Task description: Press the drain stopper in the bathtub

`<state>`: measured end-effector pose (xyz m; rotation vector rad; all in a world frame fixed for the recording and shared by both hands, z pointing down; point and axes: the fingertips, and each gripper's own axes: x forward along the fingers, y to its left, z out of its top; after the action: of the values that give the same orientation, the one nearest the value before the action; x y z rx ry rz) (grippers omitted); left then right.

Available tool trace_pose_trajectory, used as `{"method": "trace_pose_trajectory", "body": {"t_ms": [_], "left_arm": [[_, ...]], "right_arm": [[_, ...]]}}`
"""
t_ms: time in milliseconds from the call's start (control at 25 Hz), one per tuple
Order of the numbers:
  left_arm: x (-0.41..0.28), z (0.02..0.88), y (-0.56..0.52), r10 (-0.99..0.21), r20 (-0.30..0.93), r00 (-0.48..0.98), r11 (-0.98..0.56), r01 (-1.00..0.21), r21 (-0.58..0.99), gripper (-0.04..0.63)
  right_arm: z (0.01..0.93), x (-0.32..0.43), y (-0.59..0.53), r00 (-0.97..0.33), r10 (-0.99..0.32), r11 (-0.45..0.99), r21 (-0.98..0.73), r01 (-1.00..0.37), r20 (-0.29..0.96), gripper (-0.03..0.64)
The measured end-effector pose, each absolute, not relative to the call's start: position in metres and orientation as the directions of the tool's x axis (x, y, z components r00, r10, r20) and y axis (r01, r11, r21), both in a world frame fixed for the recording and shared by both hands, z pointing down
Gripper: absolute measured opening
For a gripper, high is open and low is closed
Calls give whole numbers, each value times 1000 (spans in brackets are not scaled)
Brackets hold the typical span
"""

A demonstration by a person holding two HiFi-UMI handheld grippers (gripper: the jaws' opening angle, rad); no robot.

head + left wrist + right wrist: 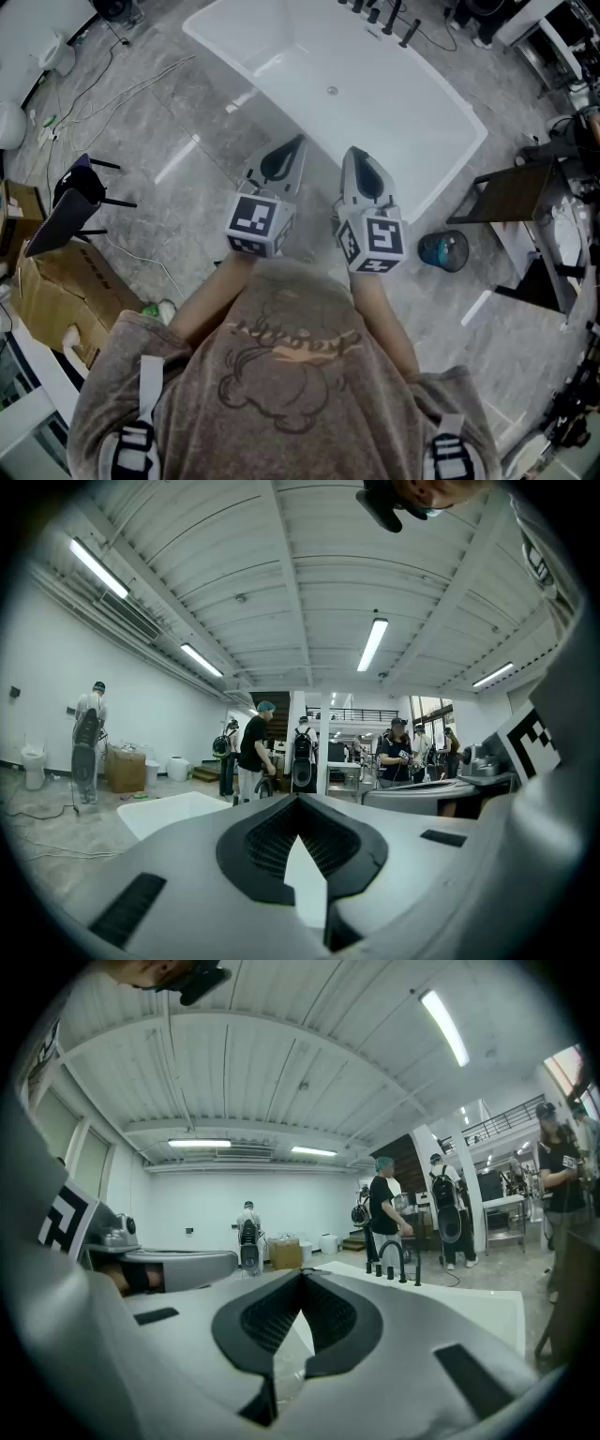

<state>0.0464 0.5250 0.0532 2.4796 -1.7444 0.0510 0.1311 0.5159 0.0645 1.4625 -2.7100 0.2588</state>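
White and long, one bathtub [394, 131] sits on the grey marble floor [187, 187]. Its single drain stopper [331, 90] is a small round spot in the middle of the basin floor, with nothing lying over it or near it. At the far rim stands a row of black taps [386, 21]; I make it four or five, though they are too small to count surely.

On the floor beside the tub's right end are one blue round container [442, 250] and one dark stand [516, 192]. On the other side, well apart from the tub, are a black chair [75, 202], a cardboard box [56, 291] and loose cables [122, 94]. Several people [253, 747] stand across the room, none of them near the tub.

There are two grippers, held side by side in front of the person's chest. The left gripper [300, 141] points at the near rim of the tub, and the right gripper [349, 152] has its tip just over that rim. Both are well apart from the stopper. In the left gripper view its fingers [258, 841] meet at the tips, closed on nothing. In the right gripper view its fingers [253, 1321] are likewise clenched tip to tip and empty.
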Motion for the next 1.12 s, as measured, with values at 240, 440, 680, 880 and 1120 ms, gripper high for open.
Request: {"method": "trace_pose_trajectory", "body": {"t_ms": [240, 440, 680, 880, 1120], "left_arm": [[49, 55, 522, -936, 91, 339, -334, -940, 72, 2], [35, 56, 514, -931, 101, 350, -345, -936, 70, 2], [13, 52, 494, -915, 103, 389, -384, -921, 63, 2], [2, 46, 474, -889, 97, 448, -444, -894, 55, 2], [-17, 42, 449, -861, 88, 500, -500, -866, 26, 2]], "right_arm": [[67, 134, 513, -548, -826, 536, -120, -836, 131, 0], [64, 123, 506, -546, -830, 532, -133, -836, 115, 2], [62, 108, 491, -512, -852, 494, -161, -855, 105, 2], [63, 93, 475, -479, -870, 462, -149, -874, 115, 2], [58, 75, 456, -442, -891, 427, -134, -894, 103, 2]]}}
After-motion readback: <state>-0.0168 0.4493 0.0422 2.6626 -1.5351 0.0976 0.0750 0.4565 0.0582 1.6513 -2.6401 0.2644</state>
